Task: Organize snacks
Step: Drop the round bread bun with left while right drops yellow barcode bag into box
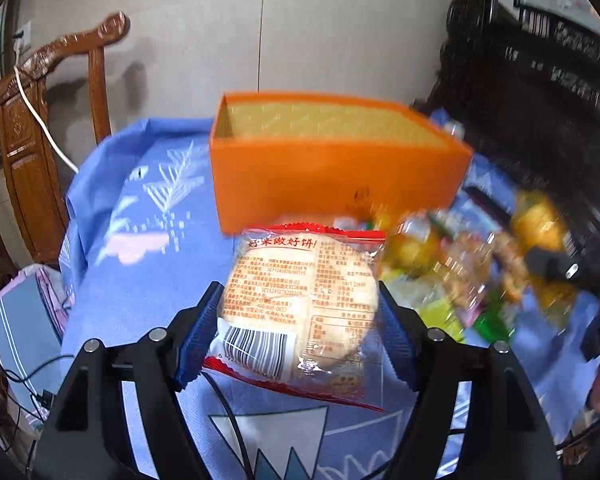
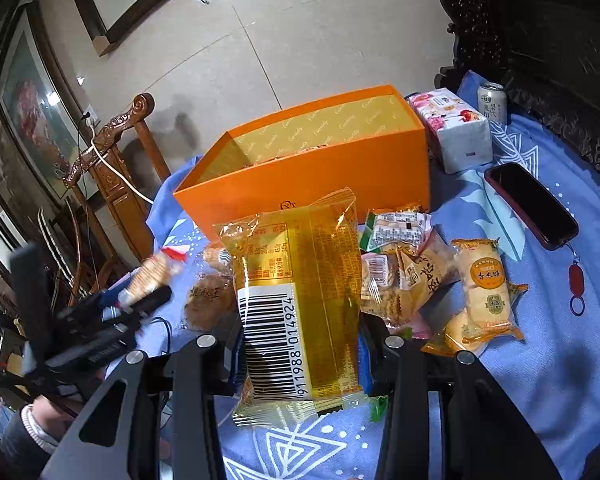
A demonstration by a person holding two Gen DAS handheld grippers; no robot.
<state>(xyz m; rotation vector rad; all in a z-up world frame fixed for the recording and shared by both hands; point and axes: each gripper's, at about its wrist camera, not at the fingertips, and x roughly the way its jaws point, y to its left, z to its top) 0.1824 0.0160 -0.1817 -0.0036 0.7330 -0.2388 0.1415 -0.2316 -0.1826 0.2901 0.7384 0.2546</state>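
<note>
Your left gripper (image 1: 300, 316) pinches a round rice cake in a red-edged clear wrapper (image 1: 300, 304), held above the blue cloth (image 1: 140, 288) just in front of the orange box (image 1: 332, 176). Your right gripper (image 2: 300, 360) clamps a yellow snack packet (image 2: 300, 300), barcode up, over the pile of loose snacks (image 2: 420, 280) near that box.

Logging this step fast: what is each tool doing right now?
Left tool: closed on the round cake packet, lifted off the cloth.
Right tool: closed on the yellow snack packet.
</note>
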